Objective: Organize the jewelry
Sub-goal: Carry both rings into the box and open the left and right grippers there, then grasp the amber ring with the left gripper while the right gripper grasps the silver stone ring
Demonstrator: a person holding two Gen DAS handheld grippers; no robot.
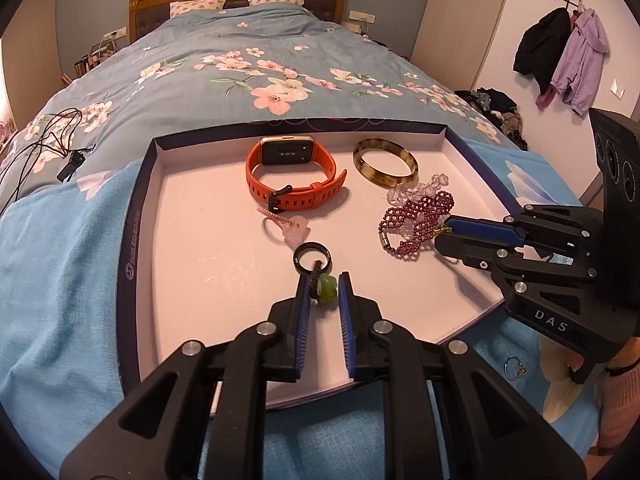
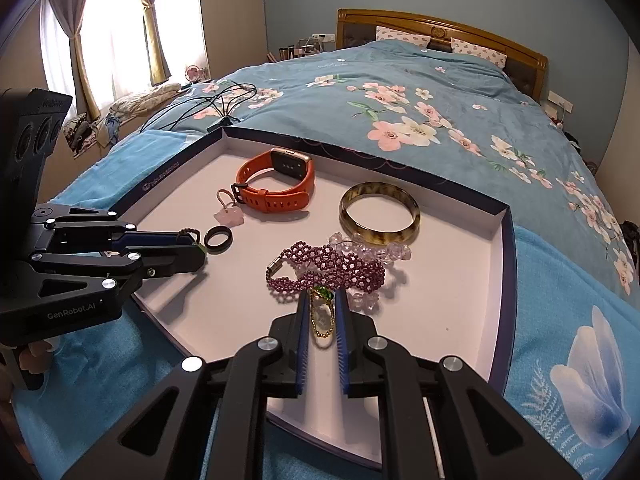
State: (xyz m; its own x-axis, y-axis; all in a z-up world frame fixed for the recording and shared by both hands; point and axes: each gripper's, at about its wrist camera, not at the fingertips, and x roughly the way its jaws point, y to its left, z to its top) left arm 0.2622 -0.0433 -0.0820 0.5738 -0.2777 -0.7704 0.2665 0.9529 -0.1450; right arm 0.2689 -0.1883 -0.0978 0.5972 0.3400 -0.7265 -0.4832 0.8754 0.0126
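A shallow white tray with a dark blue rim [image 1: 132, 240] [image 2: 506, 264] lies on the blue blanket. In it are an orange smartwatch [image 1: 294, 196] [image 2: 276, 196], an amber bangle [image 1: 385, 164] [image 2: 379, 214], a purple bead bracelet [image 1: 416, 220] [image 2: 332, 270], a clear crystal bracelet [image 1: 420, 188] [image 2: 384, 250], a pink charm [image 1: 294, 232] [image 2: 228, 216] and a black ring [image 1: 312, 261] [image 2: 218, 240]. My left gripper [image 1: 324, 278] [image 2: 200, 248] is shut on a green charm [image 1: 326, 289] with a dark braided cord, just above the tray floor beside the black ring. My right gripper [image 2: 322, 294] [image 1: 440, 236] is shut on a gold chain pendant [image 2: 323, 320], touching the purple bracelet.
A small silver ring [image 1: 514, 368] lies on the blanket outside the tray's near right corner. Black cables [image 1: 48, 136] [image 2: 216, 108] trail over the floral duvet beyond the tray. A person's hand [image 2: 36, 356] and a pink sleeve [image 1: 616, 400] hold the grippers.
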